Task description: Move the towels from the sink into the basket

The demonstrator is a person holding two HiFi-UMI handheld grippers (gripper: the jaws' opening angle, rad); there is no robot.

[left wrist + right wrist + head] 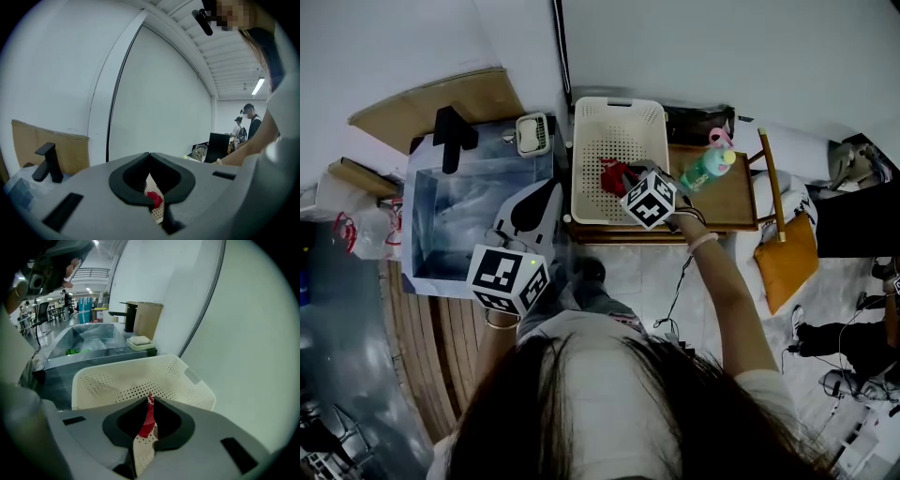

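Observation:
A red towel (612, 174) hangs inside the cream perforated basket (591, 202), pinched by my right gripper (625, 180), which is shut on it. The right gripper view shows the red cloth (148, 422) clamped between the jaws, low over the basket (187, 380). My left gripper (534, 204) hovers over the right edge of the blue-grey sink (420, 234). Its jaws (150, 157) meet at the tips with nothing between them. Pale crumpled material (473, 211) lies in the sink; I cannot tell what it is.
A black faucet (450, 136) and a soap dish (532, 133) stand behind the sink. The basket rests on a wooden table (736, 202) beside a green bottle (708, 167). An orange bag (787, 258) hangs at the right. People stand far off (248, 122).

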